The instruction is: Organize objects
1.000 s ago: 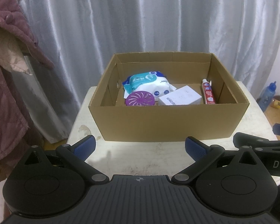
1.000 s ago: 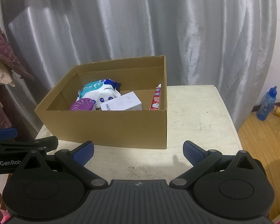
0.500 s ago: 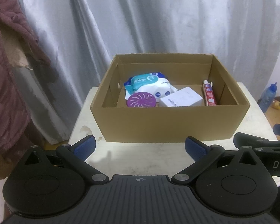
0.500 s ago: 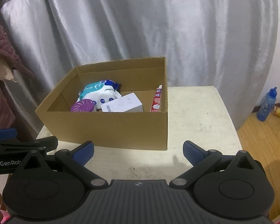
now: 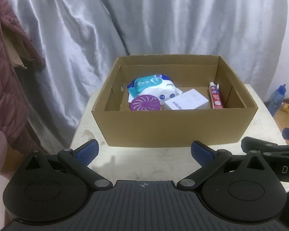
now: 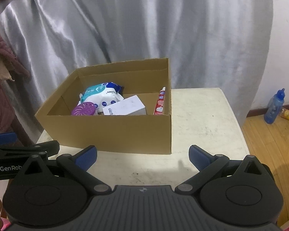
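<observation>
Seen over the spread, empty fingers of the left gripper [image 5: 144, 152]: a cardboard box [image 5: 175, 127] standing straight ahead of the fingertips on a pale table [image 5: 144, 159]. Inside, from left finger's side to right: a purple round disc [image 5: 145, 102] touching a pack of wipes [image 5: 154, 86] behind it, a white carton [image 5: 186, 102], a red tube [image 5: 215, 97] along the wall. Held likewise wide open with nothing between the blue pads [image 6: 86, 156], the right gripper [image 6: 142, 156], box ahead and toward its left finger. Beyond the right finger, on wooden floor [image 6: 269, 134], a blue bottle [image 6: 275, 106]. Behind everything, a grey curtain [image 6: 144, 28].
</observation>
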The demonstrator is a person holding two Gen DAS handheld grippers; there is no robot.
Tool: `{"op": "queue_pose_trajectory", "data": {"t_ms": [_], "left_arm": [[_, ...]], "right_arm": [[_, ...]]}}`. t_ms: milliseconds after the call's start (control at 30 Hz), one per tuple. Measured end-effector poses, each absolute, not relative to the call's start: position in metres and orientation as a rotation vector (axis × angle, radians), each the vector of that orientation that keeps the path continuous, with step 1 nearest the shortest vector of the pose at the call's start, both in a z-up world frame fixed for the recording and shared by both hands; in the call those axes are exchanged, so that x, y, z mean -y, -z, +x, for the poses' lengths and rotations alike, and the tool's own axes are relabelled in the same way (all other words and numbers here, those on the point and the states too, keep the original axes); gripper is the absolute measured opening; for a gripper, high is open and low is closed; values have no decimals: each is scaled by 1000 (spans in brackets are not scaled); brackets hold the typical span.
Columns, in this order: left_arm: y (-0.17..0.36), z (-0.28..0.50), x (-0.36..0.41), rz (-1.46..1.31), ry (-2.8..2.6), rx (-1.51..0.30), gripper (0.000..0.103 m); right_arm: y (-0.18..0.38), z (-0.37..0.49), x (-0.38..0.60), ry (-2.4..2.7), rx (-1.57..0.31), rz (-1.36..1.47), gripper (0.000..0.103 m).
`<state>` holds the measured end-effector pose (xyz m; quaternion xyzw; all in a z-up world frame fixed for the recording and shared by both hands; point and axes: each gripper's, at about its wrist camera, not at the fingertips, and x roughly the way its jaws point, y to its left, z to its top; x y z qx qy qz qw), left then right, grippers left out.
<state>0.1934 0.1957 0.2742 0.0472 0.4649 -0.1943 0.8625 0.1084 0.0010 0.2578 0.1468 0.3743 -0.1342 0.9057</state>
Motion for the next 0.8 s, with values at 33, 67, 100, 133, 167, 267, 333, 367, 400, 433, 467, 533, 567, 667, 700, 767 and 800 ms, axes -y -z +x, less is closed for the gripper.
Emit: {"op": "queue_pose_trajectory", "data": {"t_ms": [33,67,100,133,167,267,333,367,400,433,467,533,567,667,700,767,800], "left_arm": [[-274,194,-196,99,408,-974,102],[-274,193,-195,100,408,-973,102],[-274,193,-195,101,409,-974,102],[-274,193,-195,101,409,-974,102],[-274,193,-195,102,409,-974,102],[-273,193,-195,102,409,-974,102],[-273,194,-195,102,409,-974,102],[-273,193,-194,103,409,-974,102],[-273,193,-194,103,409,-973,102],[-273,193,-194,103,409,-974,102],[-273,193,-194,103,409,-974,102],[-273,193,-194,103,408,-973,102],[-273,193,-194,103,409,-973,102],[-273,193,-194,104,409,-974,102],[-273,193,-194,104,410,-974,102],[-273,193,-194,104,409,-973,102],[-273,193,-194,104,409,-973,102]], "right_arm": [[-258,108,-1,277,-773,304,103],[-257,108,0,278,-773,305,103],[-257,108,0,278,-773,305,103],[-257,108,0,278,-773,305,103],[-257,108,0,278,-773,305,103],[-257,108,1,278,-773,306,103],[-257,108,1,278,-773,305,103],[-257,108,1,278,-774,306,103],[-257,108,1,278,-774,306,103],[-257,108,1,277,-774,305,103],[-257,108,1,277,-774,305,103],[-257,108,1,278,-773,306,103],[-257,108,1,277,-773,306,103],[-257,108,1,277,-774,306,103],[-257,108,1,277,-774,305,103],[-257,109,1,278,-774,305,103],[-257,109,1,278,-774,306,103]]}}
